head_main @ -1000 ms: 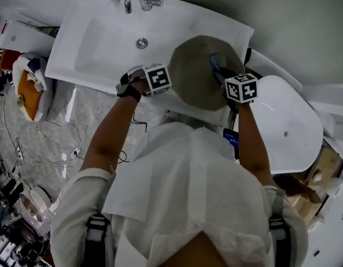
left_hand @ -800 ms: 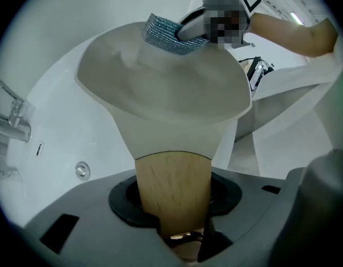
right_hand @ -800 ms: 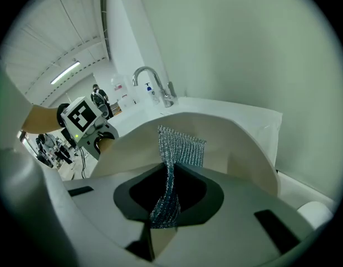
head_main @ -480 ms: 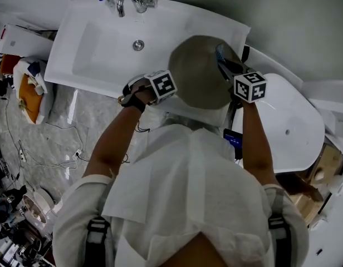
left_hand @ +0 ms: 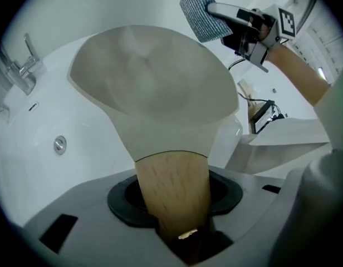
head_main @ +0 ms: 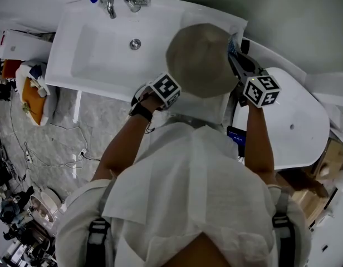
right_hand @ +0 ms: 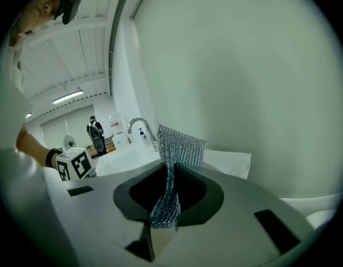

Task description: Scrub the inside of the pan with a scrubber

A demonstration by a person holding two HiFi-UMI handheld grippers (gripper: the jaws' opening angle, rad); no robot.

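Left tool (left_hand: 181, 239) clamping pan (left_hand: 155, 82) by wooden handle (left_hand: 172, 193), jaws just easing slightly, over sink (head_main: 93, 49) right end. Right tool (right_hand: 160, 235) pinching scrubber (right_hand: 180, 146) off right rim. Pan looking stiff, weighty; scrubber limp, light.

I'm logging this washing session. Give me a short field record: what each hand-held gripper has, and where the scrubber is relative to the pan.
left hand-held gripper: shut on the wooden handle of the pan; its jaws have just opened slightly
right hand-held gripper: shut on the mesh scrubber
pan position: held over the right end of the white sink
scrubber contact: none visible; it is in the air past the pan's far rim
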